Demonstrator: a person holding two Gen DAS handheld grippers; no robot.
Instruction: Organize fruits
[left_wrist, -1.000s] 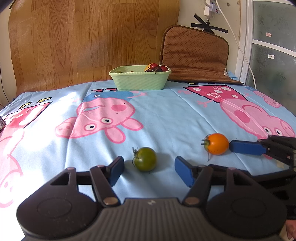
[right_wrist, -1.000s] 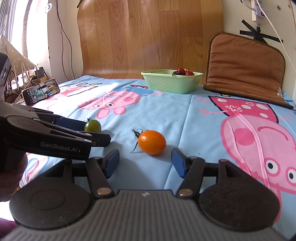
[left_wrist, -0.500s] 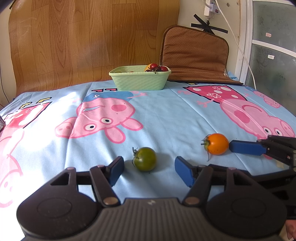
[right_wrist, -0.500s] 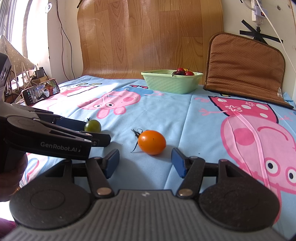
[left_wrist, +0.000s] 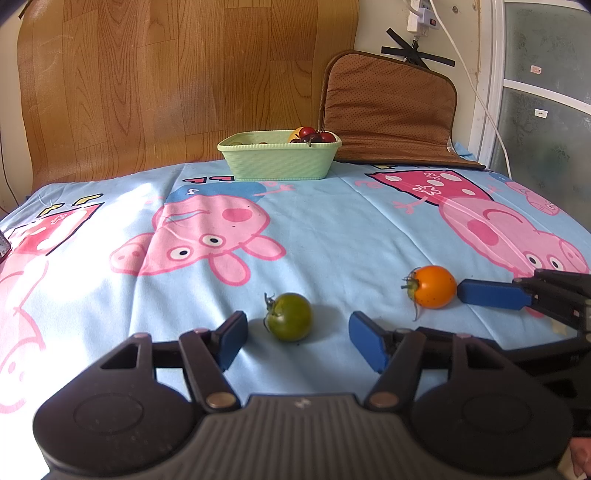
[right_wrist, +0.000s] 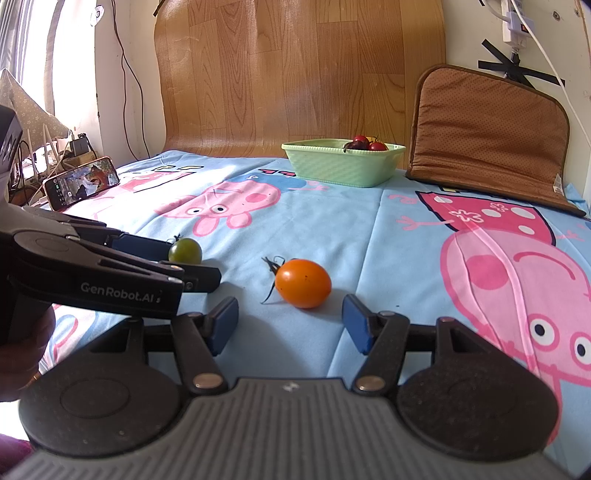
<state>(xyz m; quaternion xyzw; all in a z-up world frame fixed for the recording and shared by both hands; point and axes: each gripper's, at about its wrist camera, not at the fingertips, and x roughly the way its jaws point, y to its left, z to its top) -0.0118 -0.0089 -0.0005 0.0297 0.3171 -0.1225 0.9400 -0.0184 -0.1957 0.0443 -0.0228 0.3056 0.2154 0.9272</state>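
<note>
Tomatoes: one green tomato (left_wrist: 289, 316), one orange tomato (right_wrist: 303, 283), one basket (left_wrist: 279, 162).

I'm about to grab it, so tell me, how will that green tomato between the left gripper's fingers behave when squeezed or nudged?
The green tomato looks round and smooth, so it will probably roll on the cloth if one pad touches first. Its glossy skin may slip, and it is likely bruisable, so a gentle, centred close of the left gripper seems wise.

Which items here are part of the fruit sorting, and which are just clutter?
Job: green tomato, orange tomato, green basket with red fruit already inside, left gripper, right gripper.
Clutter: brown cushion, phone, wall cables.
</note>
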